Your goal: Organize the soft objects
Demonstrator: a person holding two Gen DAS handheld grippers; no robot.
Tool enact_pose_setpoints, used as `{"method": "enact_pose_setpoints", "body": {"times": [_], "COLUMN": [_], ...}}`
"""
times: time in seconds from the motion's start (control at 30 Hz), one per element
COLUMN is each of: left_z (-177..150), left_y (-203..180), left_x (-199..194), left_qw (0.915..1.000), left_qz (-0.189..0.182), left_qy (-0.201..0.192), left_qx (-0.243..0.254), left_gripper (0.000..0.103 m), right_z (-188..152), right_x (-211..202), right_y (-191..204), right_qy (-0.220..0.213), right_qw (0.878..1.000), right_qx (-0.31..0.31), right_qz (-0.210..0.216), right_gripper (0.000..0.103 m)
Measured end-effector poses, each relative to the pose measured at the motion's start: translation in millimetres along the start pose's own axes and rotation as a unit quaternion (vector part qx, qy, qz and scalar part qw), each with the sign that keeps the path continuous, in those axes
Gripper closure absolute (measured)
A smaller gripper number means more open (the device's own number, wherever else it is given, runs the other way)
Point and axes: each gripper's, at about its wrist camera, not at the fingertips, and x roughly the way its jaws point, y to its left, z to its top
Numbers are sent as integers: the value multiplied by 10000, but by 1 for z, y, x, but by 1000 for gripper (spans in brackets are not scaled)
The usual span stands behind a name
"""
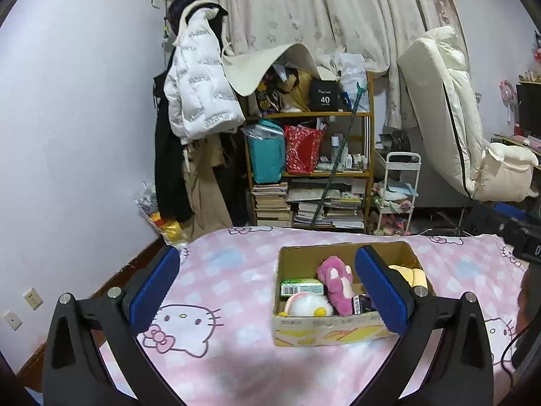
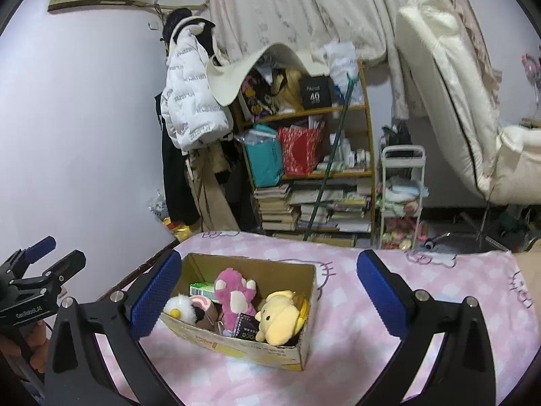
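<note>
An open cardboard box (image 1: 338, 333) (image 2: 267, 352) sits on the pink Hello Kitty bedspread (image 1: 219, 355) (image 2: 355, 321). It holds a pink plush (image 1: 336, 282) (image 2: 235, 296), a yellow plush (image 2: 279, 316) (image 1: 410, 274), a white plush with a yellow spot (image 1: 306, 304) (image 2: 181, 308), a green packet (image 1: 301, 286) (image 2: 203, 289) and a small dark box (image 2: 245, 330) (image 1: 361, 303). My left gripper (image 1: 267, 291) is open and empty, held above the bed before the box. My right gripper (image 2: 268, 292) is open and empty, with the box between its fingers in view. The left gripper also shows at the left edge of the right wrist view (image 2: 40, 267).
A wooden shelf (image 1: 311, 155) (image 2: 304, 155) crammed with books, bags and bottles stands beyond the bed. Coats (image 1: 199, 84) hang beside it. A white cart (image 1: 395, 193) and a cream chair (image 1: 456, 128) stand at right.
</note>
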Motion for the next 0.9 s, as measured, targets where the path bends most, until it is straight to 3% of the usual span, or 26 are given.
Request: {"method": "enact_pose_setpoints", "body": {"times": [0.37, 0.9], "left_z": [-20, -48], "left_y": [9, 5], "left_x": [-43, -25], "left_qw": [9996, 9998], "left_qz": [130, 172], "left_qy": [-247, 75], "left_qx": [-17, 111], "left_gripper": [1, 1], "right_z": [-7, -43], "right_x": [-46, -29], "right_y": [11, 6], "right_qy": [-405, -234], "right_qw": [9987, 9989], "right_qx": [-283, -395], "right_qz": [-96, -135], "right_gripper": [0, 0]}}
